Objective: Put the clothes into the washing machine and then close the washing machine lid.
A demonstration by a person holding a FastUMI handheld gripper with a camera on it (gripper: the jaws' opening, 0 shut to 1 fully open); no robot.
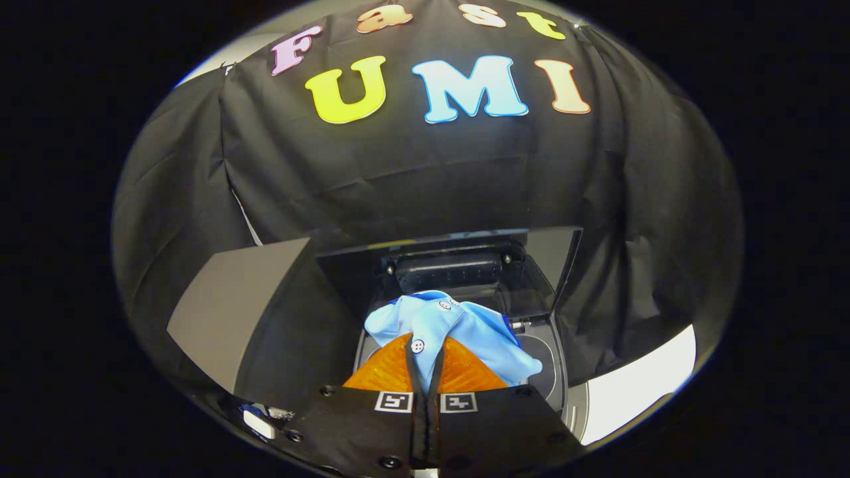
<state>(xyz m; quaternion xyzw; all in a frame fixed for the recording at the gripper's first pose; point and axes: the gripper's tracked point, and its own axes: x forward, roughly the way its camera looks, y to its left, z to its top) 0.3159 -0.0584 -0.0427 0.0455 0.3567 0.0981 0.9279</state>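
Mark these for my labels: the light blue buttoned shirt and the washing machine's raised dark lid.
light blue buttoned shirt (465, 325), gripper view, its bunched middle, pinched by the gripper (425, 362).
raised dark lid (465, 269), gripper view, its inner panel.

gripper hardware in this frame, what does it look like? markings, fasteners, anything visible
The gripper shows two wedge-shaped fingers with a ridged, translucent-looking surface, tapering to meet at a narrow dark seam. Behind them sit two flat black plates with round screw heads. Each plate carries a square black-and-white fiducial marker beside the seam. No cables or sleeve visible.
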